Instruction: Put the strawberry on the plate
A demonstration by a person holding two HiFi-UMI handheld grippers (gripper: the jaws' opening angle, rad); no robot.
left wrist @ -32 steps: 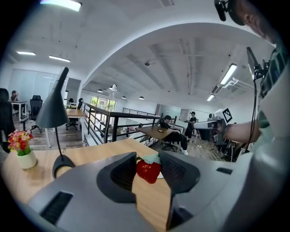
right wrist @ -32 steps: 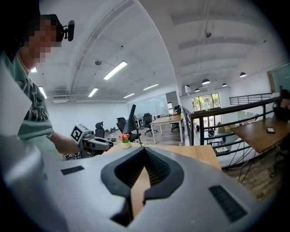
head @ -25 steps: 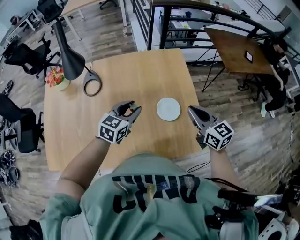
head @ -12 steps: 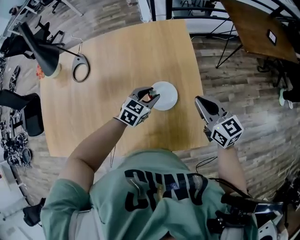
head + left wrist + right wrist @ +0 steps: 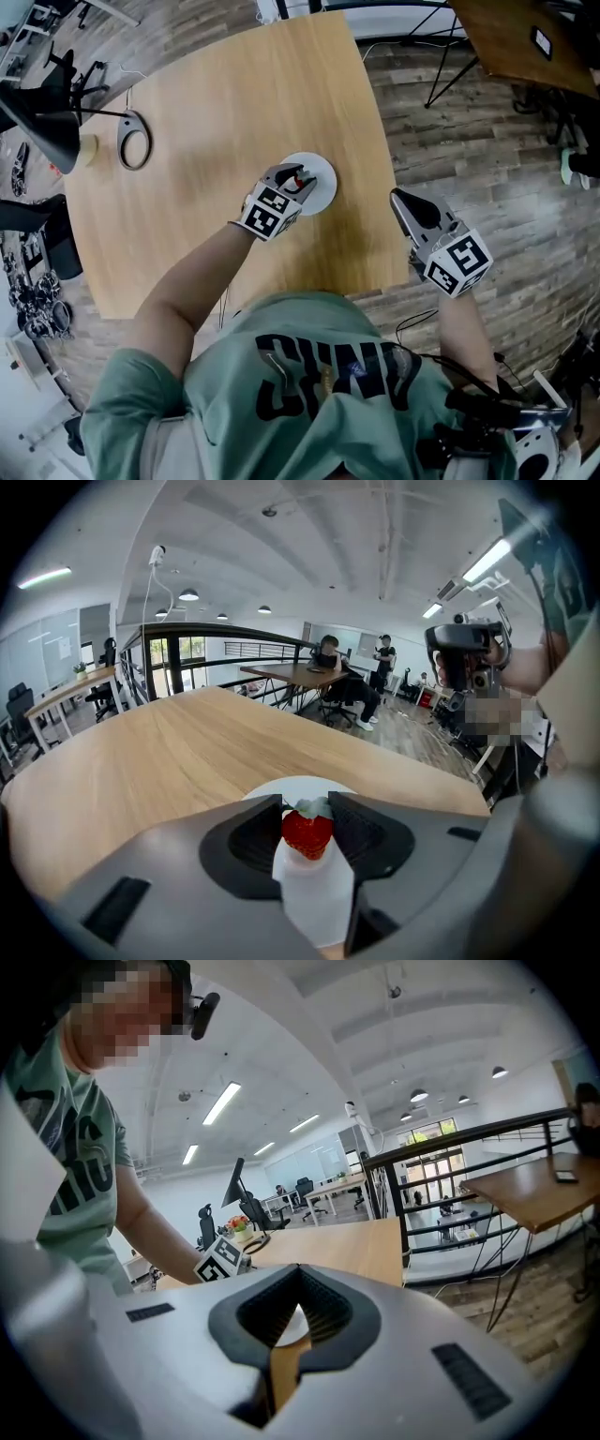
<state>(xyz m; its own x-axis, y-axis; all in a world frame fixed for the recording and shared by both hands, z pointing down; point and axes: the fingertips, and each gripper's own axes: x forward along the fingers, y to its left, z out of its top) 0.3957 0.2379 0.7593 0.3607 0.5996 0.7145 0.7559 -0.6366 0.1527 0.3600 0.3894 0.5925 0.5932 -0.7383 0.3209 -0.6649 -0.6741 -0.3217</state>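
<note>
A red strawberry [image 5: 307, 832] with green leaves is pinched between the jaws of my left gripper [image 5: 307, 825], which is shut on it. The white plate [image 5: 281, 788] lies directly under and ahead of the berry. From the head view, the left gripper [image 5: 294, 176] hovers over the left part of the plate [image 5: 323, 184] near the middle of the wooden table [image 5: 216, 103], the strawberry [image 5: 298, 174] showing as a red spot. My right gripper [image 5: 405, 204] hangs past the table's right edge with its jaws shut and nothing in them. In the right gripper view its tips [image 5: 298, 1273] meet.
A black desk lamp [image 5: 42, 131] and its ring base [image 5: 134, 151] stand at the table's far left, with a small cup [image 5: 88, 147] beside them. Wood floor lies right of the table edge [image 5: 389, 206]. Another table [image 5: 511, 42] stands at the top right.
My left gripper has carried the strawberry rightward from beside the plate to above it. The right gripper has stayed by the table's right edge. The head view has shifted.
</note>
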